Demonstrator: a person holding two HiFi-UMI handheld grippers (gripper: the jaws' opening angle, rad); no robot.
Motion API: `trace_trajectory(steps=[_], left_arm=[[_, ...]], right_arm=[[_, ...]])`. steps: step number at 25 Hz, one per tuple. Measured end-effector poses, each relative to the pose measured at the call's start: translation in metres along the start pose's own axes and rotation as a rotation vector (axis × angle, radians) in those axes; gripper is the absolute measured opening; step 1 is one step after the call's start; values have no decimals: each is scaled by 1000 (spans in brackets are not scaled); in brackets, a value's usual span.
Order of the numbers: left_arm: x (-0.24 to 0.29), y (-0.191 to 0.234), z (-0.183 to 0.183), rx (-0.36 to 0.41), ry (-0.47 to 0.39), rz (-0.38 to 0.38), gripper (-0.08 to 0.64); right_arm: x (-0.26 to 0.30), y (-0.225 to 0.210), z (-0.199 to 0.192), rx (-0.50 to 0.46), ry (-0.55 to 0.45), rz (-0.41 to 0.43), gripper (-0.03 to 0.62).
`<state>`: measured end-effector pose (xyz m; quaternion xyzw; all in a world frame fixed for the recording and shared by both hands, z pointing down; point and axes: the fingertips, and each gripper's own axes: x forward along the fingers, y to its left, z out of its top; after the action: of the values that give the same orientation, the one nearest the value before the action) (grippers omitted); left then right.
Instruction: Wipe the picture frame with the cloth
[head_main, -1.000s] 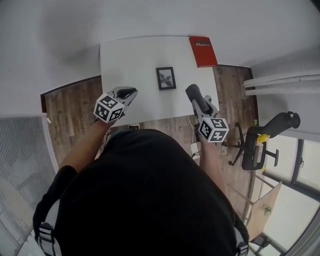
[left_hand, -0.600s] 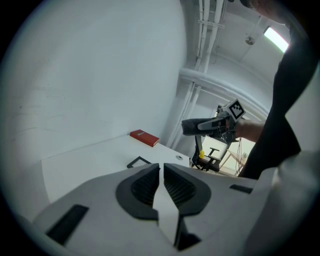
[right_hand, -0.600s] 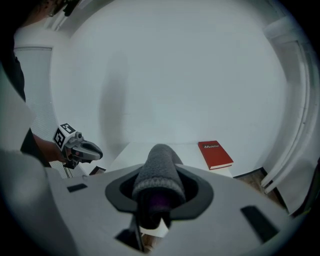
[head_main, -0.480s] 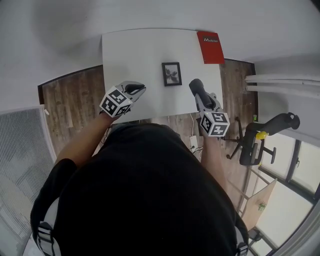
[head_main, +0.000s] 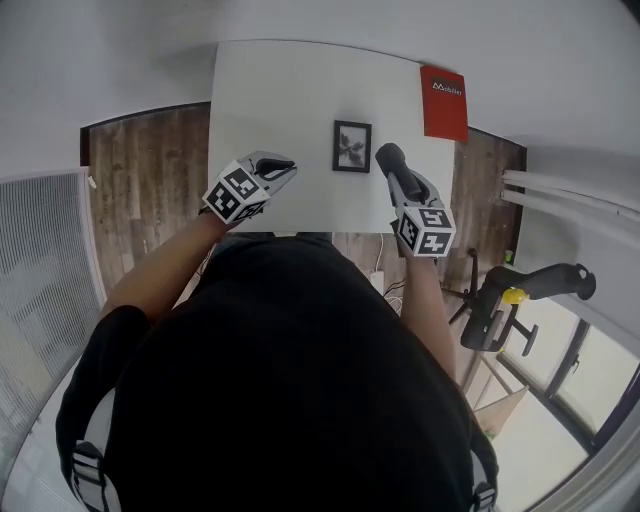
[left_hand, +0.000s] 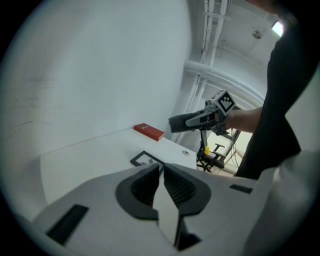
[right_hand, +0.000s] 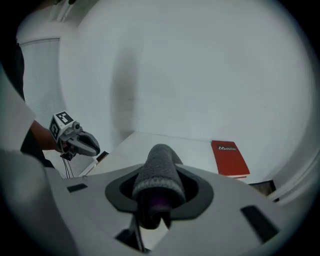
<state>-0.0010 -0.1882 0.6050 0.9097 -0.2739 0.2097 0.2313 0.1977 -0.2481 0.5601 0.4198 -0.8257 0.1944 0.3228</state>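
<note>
A small black picture frame (head_main: 351, 146) lies flat on the white table (head_main: 270, 100), near its front edge. My right gripper (head_main: 393, 168) is shut on a rolled grey cloth (head_main: 386, 155) that sticks out past the jaws, just right of the frame and above the table. In the right gripper view the cloth (right_hand: 159, 176) fills the space between the jaws. My left gripper (head_main: 287, 166) hovers to the left of the frame, shut with nothing in it. From the left gripper view the frame (left_hand: 145, 159) lies just beyond the closed jaws (left_hand: 161, 172).
A red book (head_main: 444, 103) lies at the table's far right corner. A black office chair (head_main: 510, 295) stands on the wood floor to the right. A white wall runs behind the table, and a white radiator (head_main: 45, 260) is at the left.
Both grippers have moved forward and down over the table. The right one with the cloth has come closer to the frame's right side.
</note>
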Motion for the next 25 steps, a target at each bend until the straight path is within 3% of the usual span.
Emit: trace_trajectory(steps=[9, 17, 25], left_arm=[[42, 33, 2, -83, -55, 167, 35], [76, 37, -14, -119, -47, 206, 43], [108, 22, -43, -158, -19, 219, 84]], right_arm=[[66, -36, 24, -106, 42, 145, 109], [120, -45, 24, -239, 121, 231, 109], [166, -29, 14, -461, 184, 273, 109]])
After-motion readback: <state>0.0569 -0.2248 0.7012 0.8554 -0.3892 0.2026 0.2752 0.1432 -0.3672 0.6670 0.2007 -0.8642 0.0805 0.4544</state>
